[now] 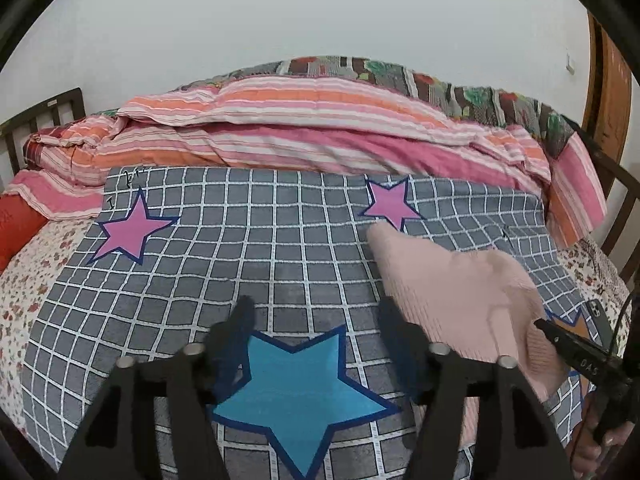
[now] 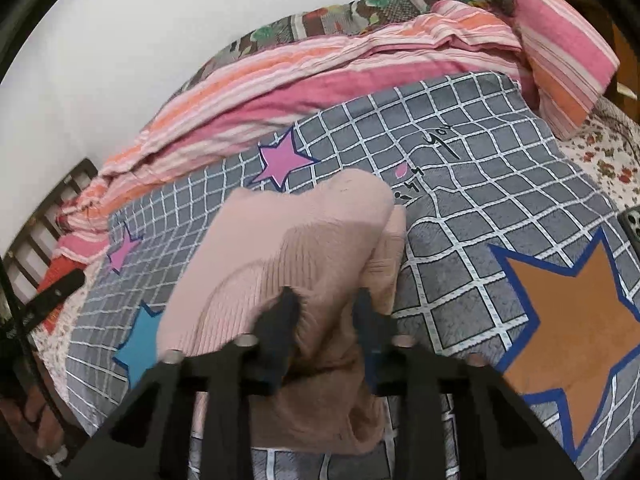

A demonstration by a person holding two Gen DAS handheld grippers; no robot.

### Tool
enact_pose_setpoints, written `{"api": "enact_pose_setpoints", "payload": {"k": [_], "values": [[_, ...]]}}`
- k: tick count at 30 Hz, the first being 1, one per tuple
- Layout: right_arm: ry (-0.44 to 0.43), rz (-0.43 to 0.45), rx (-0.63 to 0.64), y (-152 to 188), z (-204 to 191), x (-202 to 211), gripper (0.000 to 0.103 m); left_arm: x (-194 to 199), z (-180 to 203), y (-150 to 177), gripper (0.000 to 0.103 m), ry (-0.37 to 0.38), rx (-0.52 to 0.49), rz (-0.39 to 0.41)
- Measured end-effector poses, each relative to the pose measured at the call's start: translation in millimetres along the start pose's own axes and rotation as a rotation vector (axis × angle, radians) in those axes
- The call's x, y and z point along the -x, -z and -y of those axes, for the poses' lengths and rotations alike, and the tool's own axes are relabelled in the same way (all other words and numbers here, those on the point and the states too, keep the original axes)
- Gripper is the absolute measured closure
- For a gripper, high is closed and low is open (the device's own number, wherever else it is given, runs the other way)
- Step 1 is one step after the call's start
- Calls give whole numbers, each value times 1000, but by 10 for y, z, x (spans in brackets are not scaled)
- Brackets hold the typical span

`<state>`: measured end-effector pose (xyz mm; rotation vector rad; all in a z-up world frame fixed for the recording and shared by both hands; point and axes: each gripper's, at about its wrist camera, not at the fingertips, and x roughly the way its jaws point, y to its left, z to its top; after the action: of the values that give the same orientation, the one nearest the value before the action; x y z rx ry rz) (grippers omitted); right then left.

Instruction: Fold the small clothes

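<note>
A small pale pink knitted garment [image 2: 296, 248] lies bunched on a grey checked blanket with stars [image 2: 480, 184]. My right gripper [image 2: 326, 300] has its fingers either side of a raised fold of the garment, closed partway on it. In the left wrist view the garment [image 1: 452, 292] lies at the right, and my right gripper's black finger [image 1: 568, 340] touches its right edge. My left gripper [image 1: 316, 312] is open and empty above the blanket [image 1: 240, 248], over a blue star [image 1: 304, 396], just left of the garment.
A rolled pink and orange striped quilt [image 1: 300, 128] lies along the back of the bed. A floral sheet [image 1: 24, 280] shows at the sides. A phone [image 2: 632, 224] lies at the blanket's right edge. A dark wooden bed frame [image 1: 40, 116] stands at the left.
</note>
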<state>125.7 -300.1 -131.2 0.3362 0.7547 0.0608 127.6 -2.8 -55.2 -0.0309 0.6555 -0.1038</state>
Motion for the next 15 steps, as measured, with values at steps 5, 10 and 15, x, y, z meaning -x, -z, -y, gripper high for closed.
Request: {"api": "enact_pose_setpoints", "payload": {"k": [5,10,15], "values": [[29,74,80,0,-65,171,99,-1,-46,18,40,2,5,-4],[91,85,23,41,236,243,103,-52,-88,75,40,61,39,-31],[-26,34,-96,99,475,265,96,-81,-55,186,40,111,49,-54]]}}
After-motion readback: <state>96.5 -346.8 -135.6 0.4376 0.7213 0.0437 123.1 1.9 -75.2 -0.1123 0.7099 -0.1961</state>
